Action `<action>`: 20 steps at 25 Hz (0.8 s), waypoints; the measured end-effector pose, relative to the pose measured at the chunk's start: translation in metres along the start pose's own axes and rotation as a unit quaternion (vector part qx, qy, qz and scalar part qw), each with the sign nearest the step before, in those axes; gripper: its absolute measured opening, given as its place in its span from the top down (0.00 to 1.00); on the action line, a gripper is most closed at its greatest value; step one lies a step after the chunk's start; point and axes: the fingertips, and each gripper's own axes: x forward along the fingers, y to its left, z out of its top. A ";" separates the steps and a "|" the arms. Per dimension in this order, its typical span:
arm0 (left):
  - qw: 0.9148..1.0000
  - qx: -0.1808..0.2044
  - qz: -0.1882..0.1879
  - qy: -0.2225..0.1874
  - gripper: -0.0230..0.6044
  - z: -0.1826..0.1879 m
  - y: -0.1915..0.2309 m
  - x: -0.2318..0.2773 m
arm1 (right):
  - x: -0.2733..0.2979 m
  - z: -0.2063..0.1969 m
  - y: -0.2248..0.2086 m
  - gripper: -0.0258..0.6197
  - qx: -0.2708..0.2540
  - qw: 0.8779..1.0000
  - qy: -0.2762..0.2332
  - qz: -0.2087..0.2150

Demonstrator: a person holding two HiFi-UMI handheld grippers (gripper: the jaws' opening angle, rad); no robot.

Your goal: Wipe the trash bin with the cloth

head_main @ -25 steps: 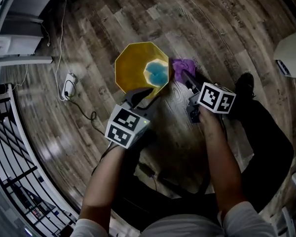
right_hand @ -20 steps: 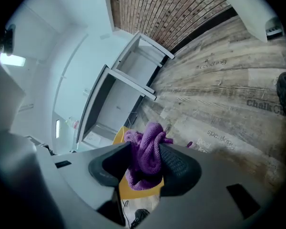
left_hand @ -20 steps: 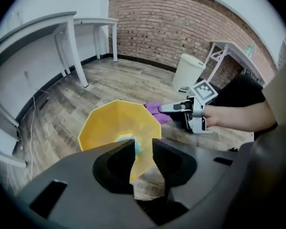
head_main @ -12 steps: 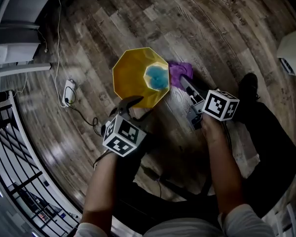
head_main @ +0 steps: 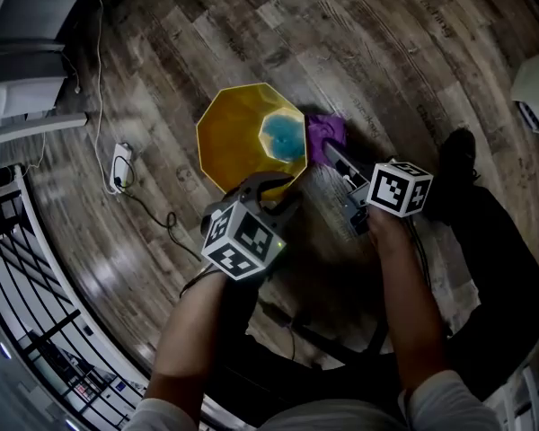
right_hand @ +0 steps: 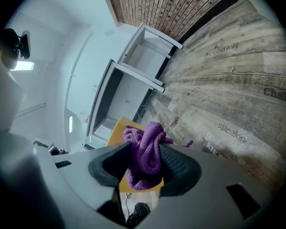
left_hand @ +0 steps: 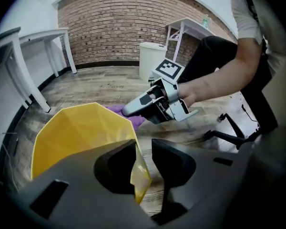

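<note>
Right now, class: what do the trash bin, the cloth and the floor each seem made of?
The trash bin: probably thin plastic, glossy yellow, with flat facets and an edge that light shines through.
The cloth: soft knitted or microfibre fabric, purple, bunched in looped folds.
The floor: wood-look planks, grain and seams visible; real wood or laminate cannot be told.

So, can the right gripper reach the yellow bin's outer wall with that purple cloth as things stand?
Probably yes. The right gripper, shut on the purple cloth, sits right beside the bin, its outer wall facing the cloth, and nothing visible stands between them.
</note>
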 end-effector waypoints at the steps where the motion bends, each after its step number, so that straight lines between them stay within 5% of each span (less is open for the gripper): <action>1: 1.000 -0.006 0.001 -0.003 0.81 0.002 0.003 0.001 | 0.003 -0.002 -0.004 0.67 0.001 1.000 0.005 -0.002; 4: 1.000 -0.025 -0.002 -0.011 0.87 0.006 0.007 0.003 | 0.012 -0.009 -0.016 0.67 0.000 1.000 0.025 -0.006; 20: 0.996 -0.069 -0.029 -0.049 0.87 0.020 0.008 0.005 | 0.054 -0.048 -0.096 0.67 -0.029 0.990 0.118 -0.076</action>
